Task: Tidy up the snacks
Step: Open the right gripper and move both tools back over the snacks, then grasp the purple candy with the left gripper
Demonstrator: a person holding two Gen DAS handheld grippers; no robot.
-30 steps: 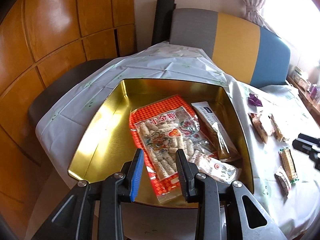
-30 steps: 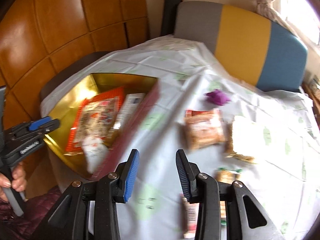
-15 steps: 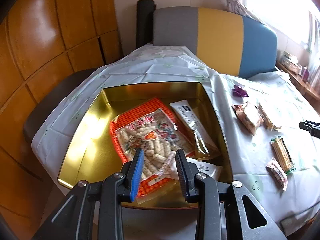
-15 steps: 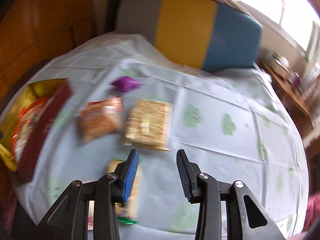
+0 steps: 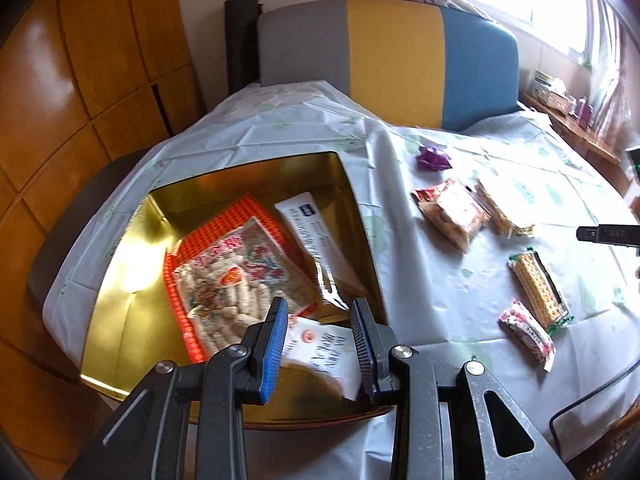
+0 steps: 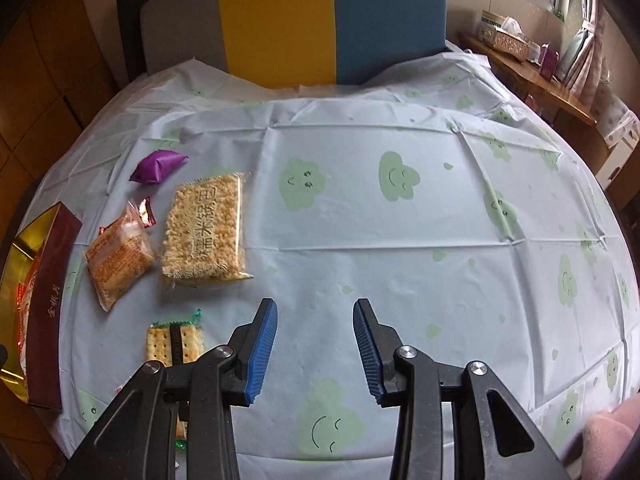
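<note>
Your left gripper (image 5: 320, 336) hangs spread and empty over the gold tin's (image 5: 120, 320) packets, hidden from the right view, where your right gripper (image 6: 316, 340) stands parted over bare tablecloth (image 6: 400, 240) beside the rice-cake pack (image 6: 206, 232).

Black two-finger grippers (image 6: 315, 346), ribbed blue pads (image 6: 262, 346), silver screws (image 6: 403, 351); perhaps a pink sleeve (image 6: 608, 436).

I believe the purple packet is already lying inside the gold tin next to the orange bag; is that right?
Not quite. The purple packet lies on the tablecloth, outside the gold tin; the orange bag is in the tin. The left wrist view shows both, and the right wrist view shows the packet plainly.
</note>
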